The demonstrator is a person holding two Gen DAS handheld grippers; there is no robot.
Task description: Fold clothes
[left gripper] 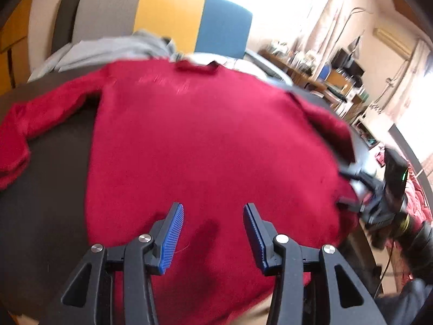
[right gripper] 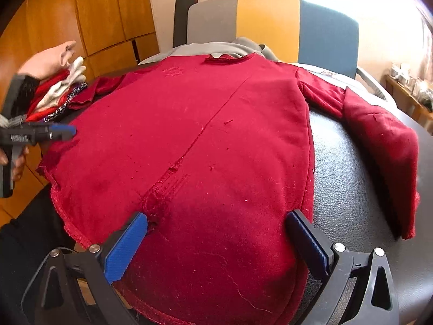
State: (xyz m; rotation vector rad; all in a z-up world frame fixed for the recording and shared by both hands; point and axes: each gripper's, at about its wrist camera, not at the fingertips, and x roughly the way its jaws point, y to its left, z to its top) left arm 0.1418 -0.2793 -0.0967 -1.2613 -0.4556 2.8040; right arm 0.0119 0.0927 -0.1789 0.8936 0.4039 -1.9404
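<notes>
we see a red sweater [right gripper: 205, 135] spread flat on a dark leather-textured bench [right gripper: 351, 189], its neckline [right gripper: 227, 59] at the far end and its hem toward us. a seam line runs down the middle of the body, and near the hem there is a rough, frayed spot along it. one sleeve [right gripper: 379, 140] lies out on the right side of the bench, bent so its lower part runs back toward us; the other sleeve [left gripper: 29, 124] lies out to the left, its cuff end turned toward us.

our left hand-held gripper [left gripper: 213, 230] hovers above the lower part of the sweater body, its blue-padded fingers [left gripper: 171, 238] apart with nothing between them; we cannot tell whether the tips touch the fabric. our right hand-held gripper [right gripper: 216, 246] sits low over the hem area, its jaws spread wide and empty, the left pad [right gripper: 124, 246] just beside the frayed spot and the right pad near the sweater's side edge.

in the right wrist view the left hand-held gripper shows again at the left edge, beside the sweater's side edge.

beyond the neckline lies a grey garment [right gripper: 216, 47], and behind it stands a chair [right gripper: 270, 24] with grey, yellow and blue panels. at the far left of the bench sits a stack of folded clothes [right gripper: 59, 92] in red, white and a dark pattern. the left wrist view is blurred.
</notes>
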